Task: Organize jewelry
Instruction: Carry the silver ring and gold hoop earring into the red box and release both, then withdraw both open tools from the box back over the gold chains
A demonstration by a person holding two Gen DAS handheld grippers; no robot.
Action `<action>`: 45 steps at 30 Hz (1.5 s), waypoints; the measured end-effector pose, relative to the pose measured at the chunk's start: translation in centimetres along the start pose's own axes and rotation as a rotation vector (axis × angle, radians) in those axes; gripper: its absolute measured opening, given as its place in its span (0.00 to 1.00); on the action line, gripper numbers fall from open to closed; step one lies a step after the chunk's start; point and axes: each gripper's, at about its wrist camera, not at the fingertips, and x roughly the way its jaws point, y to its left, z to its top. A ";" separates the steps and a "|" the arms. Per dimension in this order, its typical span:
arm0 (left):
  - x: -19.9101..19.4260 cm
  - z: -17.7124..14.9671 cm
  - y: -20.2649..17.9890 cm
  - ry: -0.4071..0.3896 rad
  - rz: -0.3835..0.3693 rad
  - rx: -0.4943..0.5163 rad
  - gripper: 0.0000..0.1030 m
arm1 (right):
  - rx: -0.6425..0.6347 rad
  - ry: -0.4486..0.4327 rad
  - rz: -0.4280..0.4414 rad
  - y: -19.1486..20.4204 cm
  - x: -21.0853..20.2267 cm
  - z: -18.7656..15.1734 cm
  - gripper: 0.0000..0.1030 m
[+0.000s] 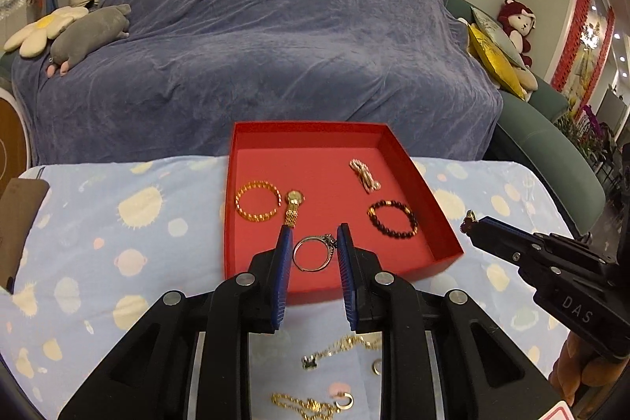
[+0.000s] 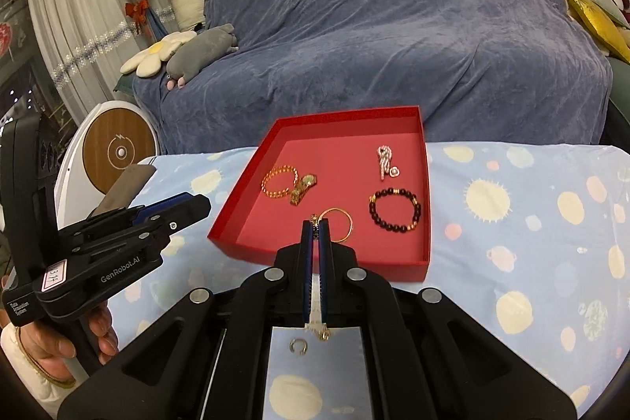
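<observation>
Red cardboard tray (image 1: pixel 429 199) lies on the dotted cloth (image 1: pixel 118 223); we note its bead bracelet (image 1: pixel 392 216) at the right wall. Readable: "GenRobot.AI" on the left gripper (image 1: pixel 314 235), jaws slightly parted, empty. Right gripper (image 2: pixel 315 223) pinches a small gold piece (image 2: pixel 314 219) above the tray's near edge.

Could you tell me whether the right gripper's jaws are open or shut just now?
Shut: the right gripper has its blue pads pressed together, pinching a small gold piece of jewelry at the tips.

Open-topped red cardboard tray (image 1: pixel 429 211): low walls rim it, far-left floor bare; dark beaded bracelet (image 1: pixel 392 216) and gold chain bracelet (image 1: pixel 258 202) crowd the sides.
</observation>
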 end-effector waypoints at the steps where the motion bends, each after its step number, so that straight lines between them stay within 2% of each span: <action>1: 0.6 0.7 0.1 -0.006 0.015 0.000 0.20 | 0.010 -0.003 0.001 -0.2 0.8 0.7 0.02; 5: 3.5 2.9 0.8 0.001 0.029 -0.023 0.20 | 0.032 0.000 -0.005 -0.9 4.0 2.7 0.02; 15: 9.9 4.7 2.8 0.058 0.068 -0.036 0.20 | 0.048 0.056 -0.024 -1.9 11.2 5.0 0.02; 25: 12.3 5.0 4.1 0.091 0.076 -0.074 0.21 | 0.063 0.089 -0.037 -3.0 13.8 4.8 0.03; 27: 12.4 4.9 4.3 0.092 0.075 -0.088 0.22 | 0.064 0.083 -0.044 -3.1 13.7 4.7 0.04; 29: 12.3 4.7 4.5 0.098 0.084 -0.098 0.30 | 0.071 0.082 -0.044 -3.3 13.5 4.7 0.06; 31: 11.9 4.5 4.7 0.085 0.098 -0.115 0.43 | 0.079 0.073 -0.040 -3.4 12.8 4.7 0.06; 32: 11.5 4.4 4.9 0.077 0.095 -0.126 0.45 | 0.081 0.068 -0.036 -3.3 12.4 4.7 0.06; 37: 8.9 3.9 5.4 0.055 0.082 -0.150 0.47 | 0.084 0.042 -0.020 -3.0 9.3 4.2 0.06; 42: 4.8 2.7 4.7 0.026 0.091 -0.112 0.47 | 0.065 0.021 -0.024 -2.0 5.0 2.6 0.06; 45: 2.4 1.6 4.5 0.033 0.089 -0.102 0.51 | 0.071 0.023 -0.019 -1.5 2.6 1.2 0.08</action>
